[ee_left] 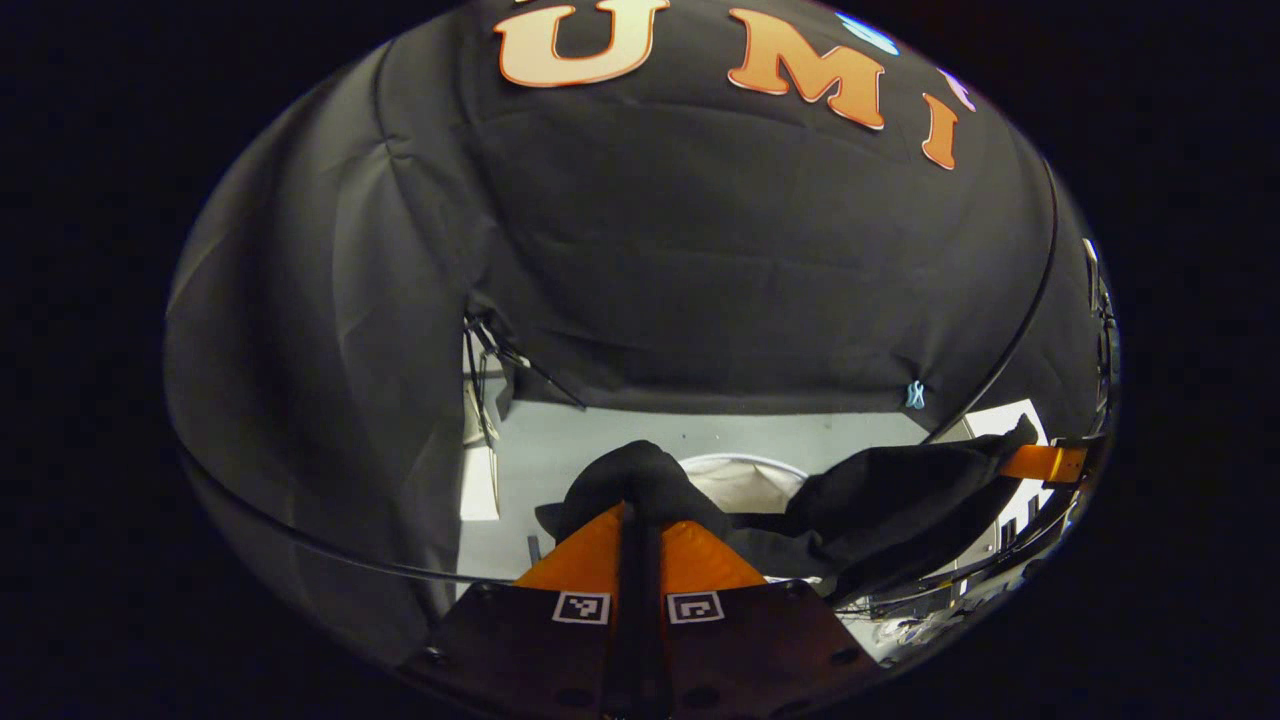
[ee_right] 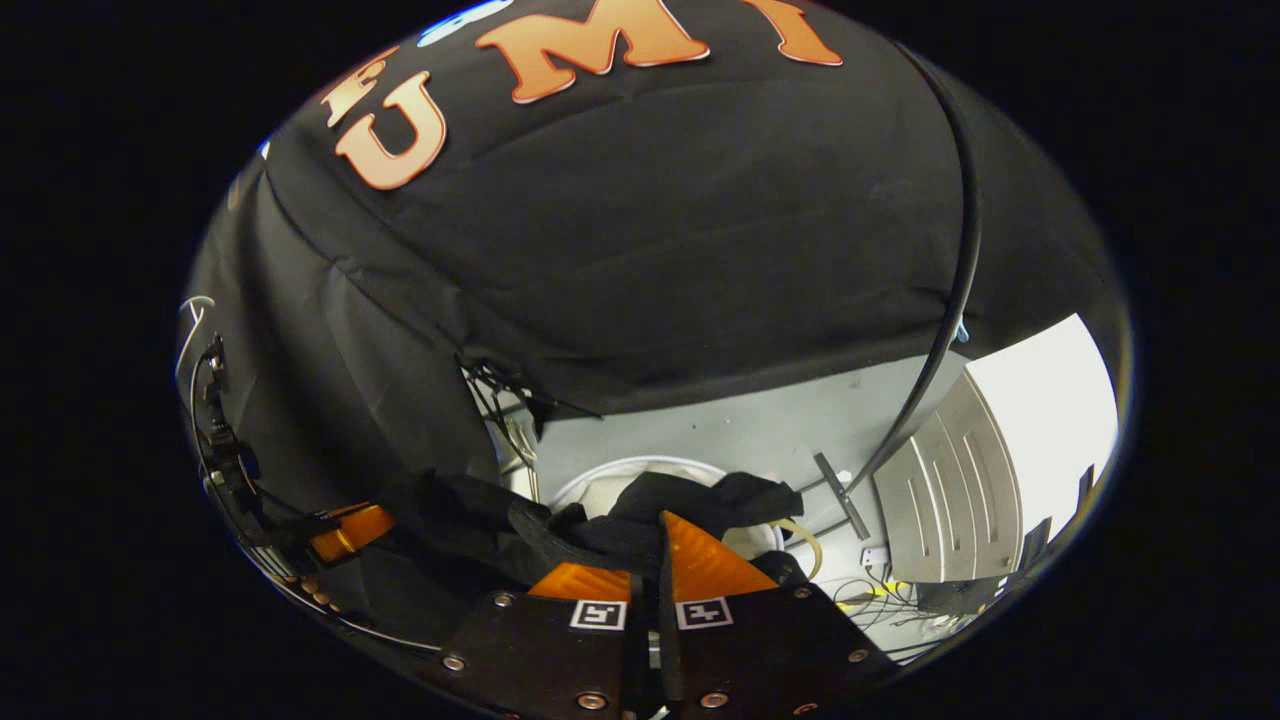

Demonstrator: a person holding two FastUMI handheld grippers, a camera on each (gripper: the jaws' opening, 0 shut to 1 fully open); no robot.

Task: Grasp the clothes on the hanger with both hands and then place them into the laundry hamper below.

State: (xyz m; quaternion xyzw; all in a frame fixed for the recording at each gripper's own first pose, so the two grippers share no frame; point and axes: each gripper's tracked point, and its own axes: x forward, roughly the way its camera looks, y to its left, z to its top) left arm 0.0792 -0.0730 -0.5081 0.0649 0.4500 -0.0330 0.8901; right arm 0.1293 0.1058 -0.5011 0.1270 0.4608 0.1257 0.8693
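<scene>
A black garment (ee_left: 900, 490) hangs stretched between my two grippers, over the white round laundry hamper (ee_left: 745, 478) on the floor. In the left gripper view my left gripper (ee_left: 638, 515) is shut on one bunched end of the cloth. My right gripper (ee_left: 1045, 462) holds the other end far to the right. In the right gripper view my right gripper (ee_right: 662, 530) is shut on the garment (ee_right: 470, 520), which sags over the hamper's rim (ee_right: 610, 480). The left gripper (ee_right: 350, 530) shows as an orange finger at the lower left.
Grey floor (ee_left: 560, 450) surrounds the hamper below the black cloth wall. A thin black curved rod (ee_right: 950, 300) runs down at the right to a metal foot (ee_right: 830, 480). A light grey ribbed panel (ee_right: 950, 500) stands right of it, with loose cables (ee_right: 880, 590) on the floor.
</scene>
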